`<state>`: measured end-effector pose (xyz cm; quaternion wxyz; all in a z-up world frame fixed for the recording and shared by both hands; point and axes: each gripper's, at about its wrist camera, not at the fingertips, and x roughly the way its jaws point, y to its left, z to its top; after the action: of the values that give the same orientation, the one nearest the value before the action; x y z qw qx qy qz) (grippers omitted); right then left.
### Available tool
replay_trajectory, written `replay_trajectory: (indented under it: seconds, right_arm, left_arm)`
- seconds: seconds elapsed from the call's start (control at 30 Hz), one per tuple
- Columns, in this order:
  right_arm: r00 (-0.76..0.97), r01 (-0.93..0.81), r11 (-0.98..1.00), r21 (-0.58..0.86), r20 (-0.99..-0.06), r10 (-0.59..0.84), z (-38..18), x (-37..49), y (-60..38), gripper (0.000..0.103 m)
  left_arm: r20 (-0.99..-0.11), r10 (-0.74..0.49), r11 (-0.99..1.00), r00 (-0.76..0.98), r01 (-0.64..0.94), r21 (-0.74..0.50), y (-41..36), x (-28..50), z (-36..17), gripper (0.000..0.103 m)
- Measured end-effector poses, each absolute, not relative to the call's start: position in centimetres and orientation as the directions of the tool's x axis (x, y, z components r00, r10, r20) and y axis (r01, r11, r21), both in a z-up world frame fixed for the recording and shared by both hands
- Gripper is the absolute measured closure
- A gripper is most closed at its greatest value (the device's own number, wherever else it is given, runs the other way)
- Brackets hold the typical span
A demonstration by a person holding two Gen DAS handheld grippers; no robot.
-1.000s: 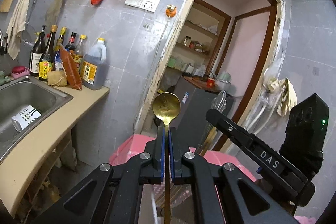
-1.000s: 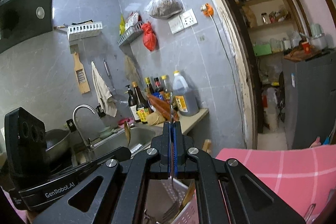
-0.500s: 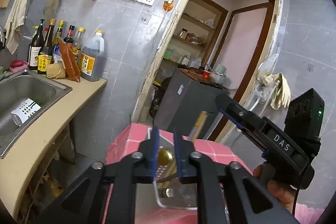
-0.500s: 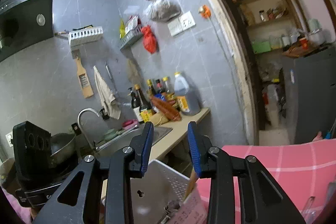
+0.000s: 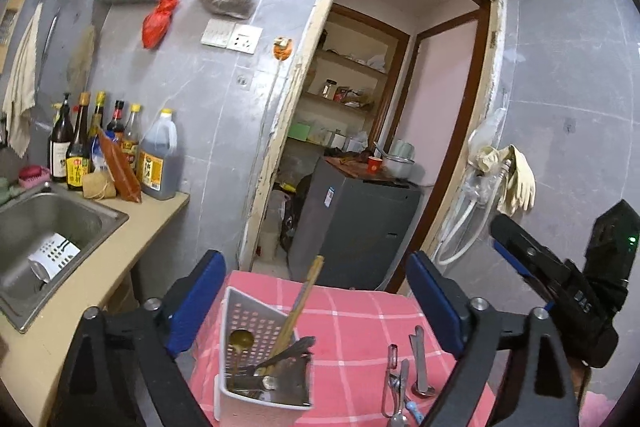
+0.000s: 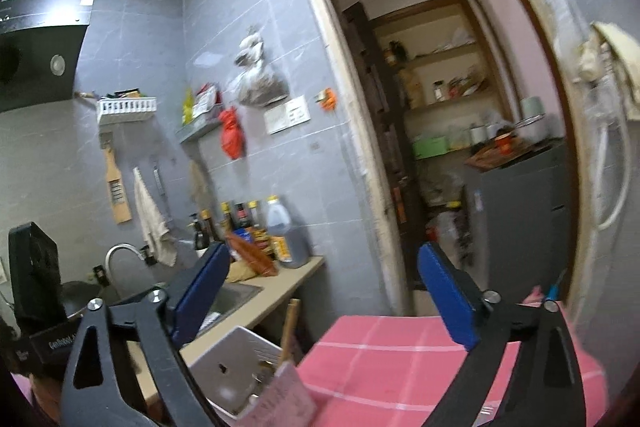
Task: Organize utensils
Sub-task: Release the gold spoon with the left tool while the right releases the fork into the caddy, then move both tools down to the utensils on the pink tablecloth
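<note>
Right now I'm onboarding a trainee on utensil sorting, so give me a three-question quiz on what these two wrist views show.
1. True or false: the left gripper is open with nothing between its fingers.
2. Where is the gold spoon? A) inside the white utensil holder B) on the pink checked cloth C) in the sink
3. Fill in: the metal utensils not yet sorted lie on the ____.

Key: 1 true; 2 A; 3 pink checked cloth, to the right of the holder. The right gripper is open too.
</note>
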<state>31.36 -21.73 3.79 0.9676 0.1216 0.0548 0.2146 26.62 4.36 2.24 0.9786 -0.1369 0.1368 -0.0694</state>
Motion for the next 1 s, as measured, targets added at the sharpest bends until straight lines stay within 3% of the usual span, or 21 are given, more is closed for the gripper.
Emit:
replay_trajectory:
  seconds: [0.1,0.33,1.0]
  right_arm:
    - [0.927,-0.347,0.905,0.247,-0.056,0.370,4.3,29.5,-24.1,0.001]
    - [0.955,-0.246,0.940,0.235,-0.106,0.277,4.4,26.2,-28.4,0.001]
    - [0.924,-0.099,0.962,0.254,-0.335,0.184,-2.3,25.7,-37.5,0.001]
  left_arm:
    - [-0.241,-0.166,0.960,0.956,0.100,-0.262,2.7,25.8,2.7,0.000]
    - [-0.243,-0.187,0.968,0.952,0.136,-0.211,-1.3,24.5,2.6,0.000]
    - [-0.434,-0.271,0.962,0.859,0.223,-0.159,-9.5,27.0,-3.3,0.000]
